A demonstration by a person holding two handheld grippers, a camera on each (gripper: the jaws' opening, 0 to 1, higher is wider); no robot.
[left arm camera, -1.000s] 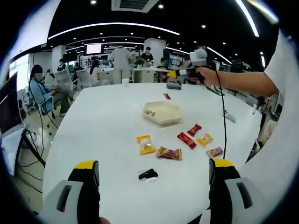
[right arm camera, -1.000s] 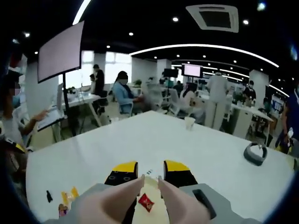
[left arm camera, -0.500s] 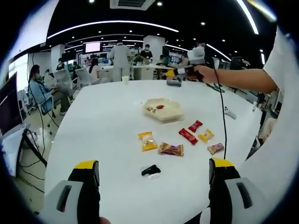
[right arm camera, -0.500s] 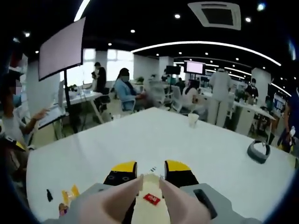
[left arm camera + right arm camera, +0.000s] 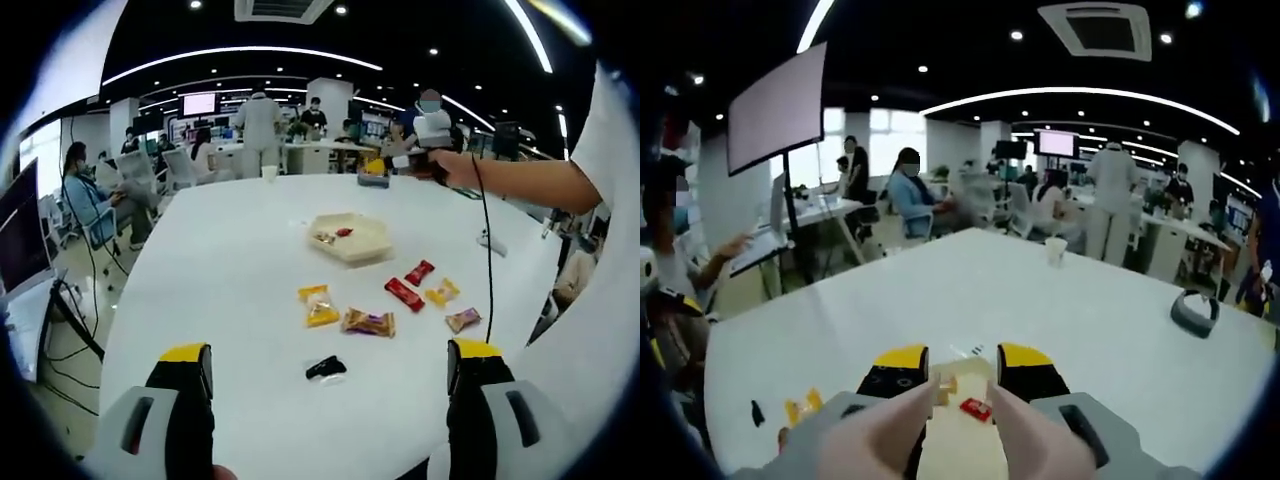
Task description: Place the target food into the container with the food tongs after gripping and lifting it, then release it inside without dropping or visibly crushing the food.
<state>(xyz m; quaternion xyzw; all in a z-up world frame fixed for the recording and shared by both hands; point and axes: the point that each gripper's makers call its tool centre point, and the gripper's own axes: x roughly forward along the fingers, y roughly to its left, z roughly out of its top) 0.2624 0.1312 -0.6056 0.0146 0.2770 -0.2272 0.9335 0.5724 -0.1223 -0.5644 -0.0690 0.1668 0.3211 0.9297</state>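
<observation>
Candy [image 5: 975,407] lies in the box [image 5: 351,240]; my right gripper [image 5: 960,372] hangs above, tongs [image 5: 895,435] spread, left gripper [image 5: 328,372] wide open.

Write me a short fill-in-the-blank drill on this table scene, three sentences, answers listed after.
1. The small red packet lies inside the beige ____ on the white table.
2. The left gripper holds nothing and its jaws stand wide ____.
3. In the left gripper view, the loose item nearest that gripper is a small ____ one, colour-wise.

Missing words: tray; open; black
</observation>
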